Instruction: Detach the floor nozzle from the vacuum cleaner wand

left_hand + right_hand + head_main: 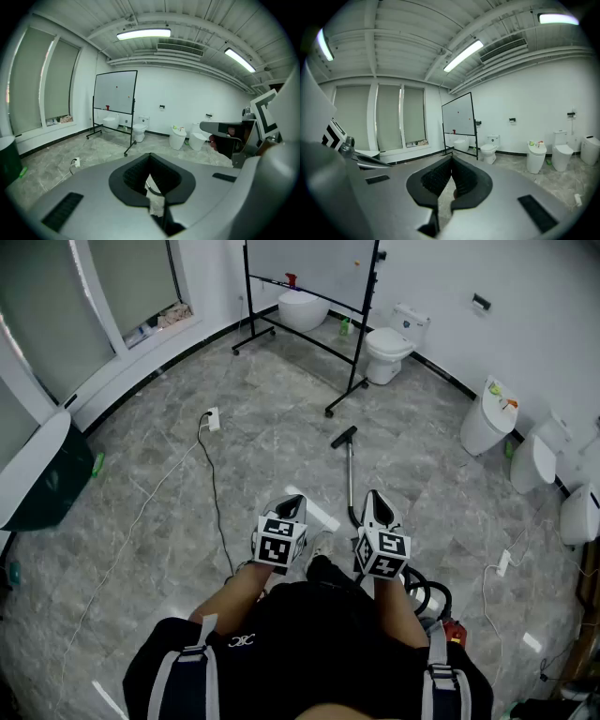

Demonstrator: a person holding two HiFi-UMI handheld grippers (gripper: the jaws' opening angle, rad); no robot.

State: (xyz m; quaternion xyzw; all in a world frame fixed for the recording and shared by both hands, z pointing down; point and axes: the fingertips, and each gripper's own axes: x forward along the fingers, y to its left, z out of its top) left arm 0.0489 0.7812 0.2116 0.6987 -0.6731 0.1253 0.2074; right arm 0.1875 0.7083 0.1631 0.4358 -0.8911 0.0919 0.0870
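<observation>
left gripper (pixel 292 507) and right gripper (pixel 376 501): jaws closed, empty | vacuum wand (pixel 350 479) lying just ahead of right gripper | floor nozzle (pixel 344 436) beyond, on wand's far end | step: approach | next: likely open, reach down, brace wand, pull nozzle

Floor (pixel 272 399) open either side of wand (pixel 350 479) and left of floor nozzle (pixel 343 437). Whiteboard stand (pixel 347 397) foot close behind nozzle. Black cable (pixel 215 488) crosses floor on left; hose coils (pixel 427 592) crowd near right
</observation>
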